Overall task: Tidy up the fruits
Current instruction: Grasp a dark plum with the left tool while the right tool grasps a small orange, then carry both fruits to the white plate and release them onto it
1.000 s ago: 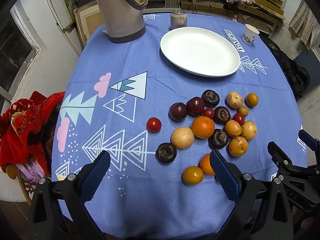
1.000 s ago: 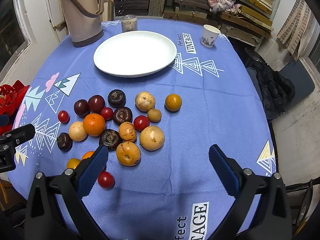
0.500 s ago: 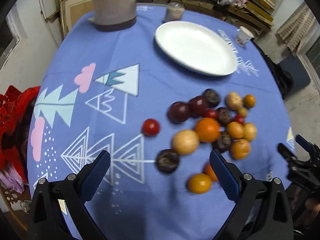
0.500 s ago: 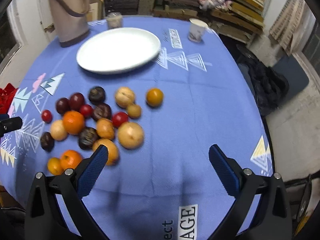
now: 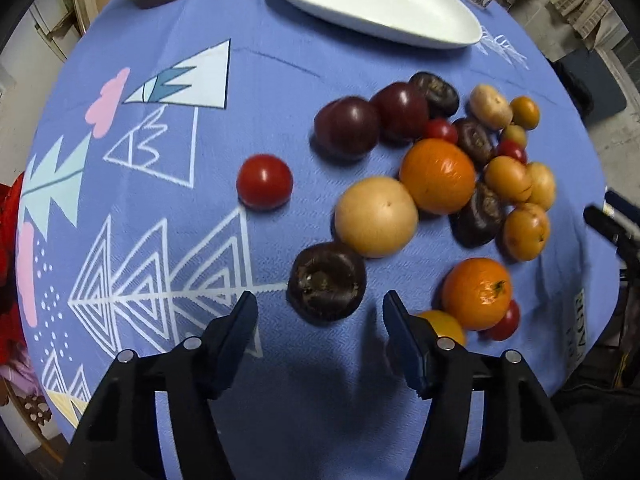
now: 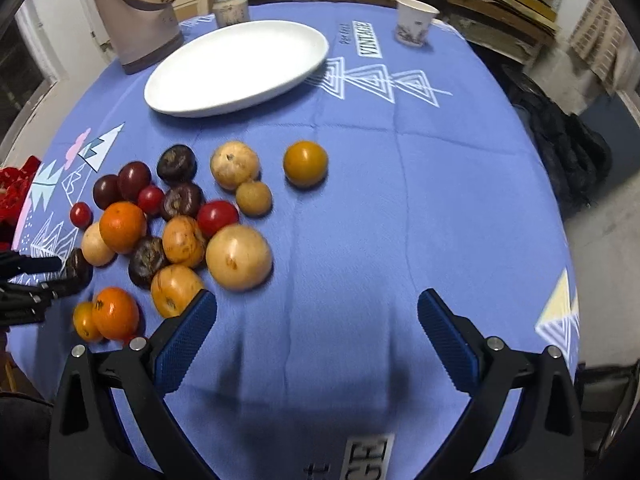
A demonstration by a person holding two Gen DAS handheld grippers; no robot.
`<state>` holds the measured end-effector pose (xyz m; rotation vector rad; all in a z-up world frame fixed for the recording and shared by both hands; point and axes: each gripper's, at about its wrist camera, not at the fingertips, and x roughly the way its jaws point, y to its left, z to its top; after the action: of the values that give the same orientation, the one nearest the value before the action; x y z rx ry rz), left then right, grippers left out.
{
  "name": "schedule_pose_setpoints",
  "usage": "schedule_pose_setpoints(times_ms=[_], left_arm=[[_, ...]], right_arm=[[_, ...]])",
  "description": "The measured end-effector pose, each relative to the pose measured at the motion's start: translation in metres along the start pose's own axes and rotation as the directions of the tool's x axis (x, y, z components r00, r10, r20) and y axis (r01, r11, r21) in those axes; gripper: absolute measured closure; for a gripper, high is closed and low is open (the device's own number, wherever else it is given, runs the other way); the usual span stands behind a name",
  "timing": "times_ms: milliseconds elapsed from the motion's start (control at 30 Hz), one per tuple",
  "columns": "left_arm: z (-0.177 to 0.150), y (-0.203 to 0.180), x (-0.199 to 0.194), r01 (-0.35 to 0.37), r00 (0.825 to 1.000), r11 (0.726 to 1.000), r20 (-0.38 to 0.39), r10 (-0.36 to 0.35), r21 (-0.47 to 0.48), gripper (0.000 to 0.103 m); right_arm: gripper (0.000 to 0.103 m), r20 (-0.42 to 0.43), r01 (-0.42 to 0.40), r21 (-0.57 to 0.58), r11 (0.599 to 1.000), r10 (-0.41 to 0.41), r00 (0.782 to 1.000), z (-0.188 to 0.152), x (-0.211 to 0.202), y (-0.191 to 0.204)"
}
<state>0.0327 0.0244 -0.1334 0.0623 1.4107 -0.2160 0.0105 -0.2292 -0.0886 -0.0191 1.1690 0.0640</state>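
Observation:
Several fruits lie in a loose cluster on the blue tablecloth [image 5: 132, 240]. My left gripper [image 5: 320, 316] is open and low, just short of a dark brown fruit [image 5: 326, 282], which lies in front of the gap between the fingers. A tan round fruit [image 5: 375, 217], an orange [image 5: 438, 176] and a red tomato [image 5: 264, 181] lie beyond it. My right gripper [image 6: 316, 316] is open and empty above bare cloth, to the right of a large tan fruit [image 6: 239, 257]. The white plate [image 6: 192, 98] is empty at the back.
A beige jug [image 6: 132, 16], a small can [image 6: 230, 8] and a paper cup [image 6: 414, 22] stand at the far side. The table edge drops off on the right toward a dark bag [image 6: 560, 152] on the floor. Red cloth [image 6: 14, 188] lies at left.
My left gripper has moved forward and down toward the dark brown fruit and narrowed its opening. My right gripper has moved a little closer to the cluster.

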Motion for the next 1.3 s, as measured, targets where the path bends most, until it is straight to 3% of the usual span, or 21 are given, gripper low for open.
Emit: schedule_pose_setpoints(times_ms=[33,167,267,333,367,400,567,667,767,1200,1300], left_arm=[[0.000,0.001,0.004,0.000,1.000,1.000,-0.014,0.000,-0.010,0.054],[0.002,-0.004,0.005,-0.040,0.999,0.999,0.031,0.040,0.004,0.064],[0.006,-0.008,0.005,-0.056,0.998,0.998,0.033,0.056,-0.003,0.065],[0.006,-0.009,0.005,-0.053,0.998,0.999,0.040,0.054,-0.012,0.065],[0.006,-0.008,0.004,-0.048,0.998,0.999,0.043,0.049,-0.018,0.065],[0.005,-0.008,0.005,-0.042,0.998,0.999,0.045,0.043,-0.024,0.065],[0.000,-0.002,0.002,-0.021,0.998,0.998,0.053,0.024,-0.056,0.065],[-0.007,0.006,0.001,-0.014,0.998,0.997,0.059,0.018,-0.070,0.065],[-0.012,0.015,-0.005,-0.009,0.998,0.996,0.059,0.014,-0.085,0.065],[-0.012,0.013,-0.030,-0.026,0.993,0.996,0.115,0.036,-0.085,0.065],[-0.004,0.009,-0.052,-0.023,0.985,0.998,0.171,0.033,-0.059,0.065]], right_arm=[[0.004,-0.005,-0.004,-0.015,1.000,0.004,1.000,0.005,0.004,0.000],[0.004,-0.007,0.001,-0.080,0.997,-0.002,1.000,0.018,0.015,-0.002],[0.004,0.017,0.033,-0.110,0.993,-0.032,0.999,0.031,0.021,-0.013],[0.015,0.031,0.045,-0.103,0.994,-0.042,0.999,0.045,0.027,-0.025],[0.033,0.022,0.029,-0.095,0.995,-0.027,0.999,0.050,0.031,-0.029],[0.043,0.010,0.011,-0.086,0.996,-0.010,1.000,0.057,0.036,-0.032],[0.044,0.001,-0.054,-0.157,0.986,0.055,0.998,0.077,0.055,-0.014],[0.044,-0.020,-0.045,-0.176,0.983,0.042,0.999,0.079,0.068,-0.008],[0.067,-0.067,-0.090,-0.147,0.985,0.081,0.995,0.081,0.086,-0.009],[0.067,-0.025,-0.181,-0.049,0.982,0.180,0.983,0.091,0.063,-0.028],[0.067,0.008,-0.213,-0.037,0.976,0.214,0.977,0.096,0.048,-0.031]])
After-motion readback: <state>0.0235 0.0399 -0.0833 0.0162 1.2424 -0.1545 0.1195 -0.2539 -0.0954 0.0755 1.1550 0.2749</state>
